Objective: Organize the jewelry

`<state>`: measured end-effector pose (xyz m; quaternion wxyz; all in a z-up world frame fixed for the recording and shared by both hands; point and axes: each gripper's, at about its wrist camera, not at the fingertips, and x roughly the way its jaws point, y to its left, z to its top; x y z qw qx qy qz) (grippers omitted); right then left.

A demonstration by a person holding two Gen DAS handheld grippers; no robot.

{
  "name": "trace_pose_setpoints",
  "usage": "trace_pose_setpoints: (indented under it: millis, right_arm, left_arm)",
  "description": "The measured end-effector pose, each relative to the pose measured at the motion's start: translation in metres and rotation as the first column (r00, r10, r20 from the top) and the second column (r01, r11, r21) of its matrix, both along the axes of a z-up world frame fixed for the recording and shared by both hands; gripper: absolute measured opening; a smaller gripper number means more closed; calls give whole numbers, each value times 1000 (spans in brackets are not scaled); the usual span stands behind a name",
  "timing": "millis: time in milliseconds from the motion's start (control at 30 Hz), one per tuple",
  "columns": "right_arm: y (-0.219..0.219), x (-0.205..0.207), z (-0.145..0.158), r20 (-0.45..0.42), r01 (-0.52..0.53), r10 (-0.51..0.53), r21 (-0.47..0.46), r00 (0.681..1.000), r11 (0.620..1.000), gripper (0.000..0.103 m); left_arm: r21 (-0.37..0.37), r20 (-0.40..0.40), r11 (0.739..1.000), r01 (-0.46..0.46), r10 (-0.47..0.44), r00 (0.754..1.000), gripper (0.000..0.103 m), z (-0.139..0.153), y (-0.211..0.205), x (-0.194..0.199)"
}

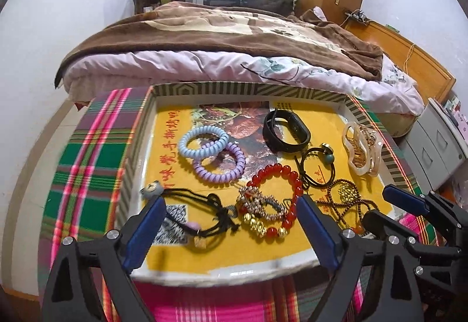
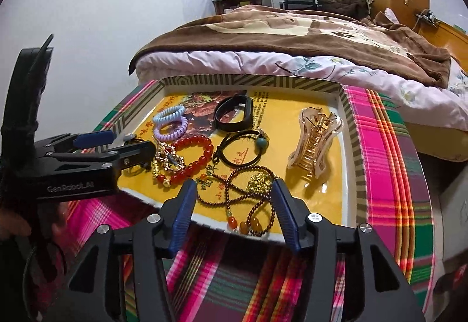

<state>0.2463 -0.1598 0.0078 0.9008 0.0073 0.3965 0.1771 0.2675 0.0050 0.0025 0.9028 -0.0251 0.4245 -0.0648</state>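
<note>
A tray (image 1: 234, 87) with a yellow printed liner holds jewelry: a blue coil hair tie (image 1: 203, 138), a purple coil hair tie (image 1: 219, 165), a black wristband (image 1: 286, 131), a red bead bracelet (image 1: 275, 175), a black cord piece (image 1: 201, 211), a gold hair claw (image 1: 362, 148) and a brown bead necklace (image 2: 248, 190). My left gripper (image 1: 231, 205) is open above the tray's near edge, over the black cord and red bracelet. My right gripper (image 2: 234, 187) is open over the brown necklace. Both are empty.
The tray sits on a plaid cloth (image 1: 87, 152) over a round table. A bed (image 1: 222, 38) with a brown blanket lies just behind. A grey drawer unit (image 1: 438, 146) stands at the right. The left gripper (image 2: 114, 143) shows in the right wrist view.
</note>
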Motion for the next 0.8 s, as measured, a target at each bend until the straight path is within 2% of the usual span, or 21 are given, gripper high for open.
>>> trace_pose_setpoints:
  millis: [233, 367, 533, 800]
  right_arm:
    - [-2, -21, 6, 20, 53, -52, -7, 998, 999, 55]
    - [1, -33, 6, 33, 77, -76, -45, 997, 996, 56]
    - [4, -45, 3, 36, 101, -98, -81, 995, 992, 56]
    - [5, -54, -1, 20, 112, -110, -73, 994, 991, 56]
  left_arm:
    - [28, 23, 998, -60, 59, 998, 98, 9, 5, -28]
    - [61, 37, 993, -103, 101, 994, 99, 11, 9, -44]
    - [80, 69, 989, -127, 121, 990, 99, 15, 13, -63]
    - [82, 78, 986, -145, 139, 987, 99, 16, 14, -81]
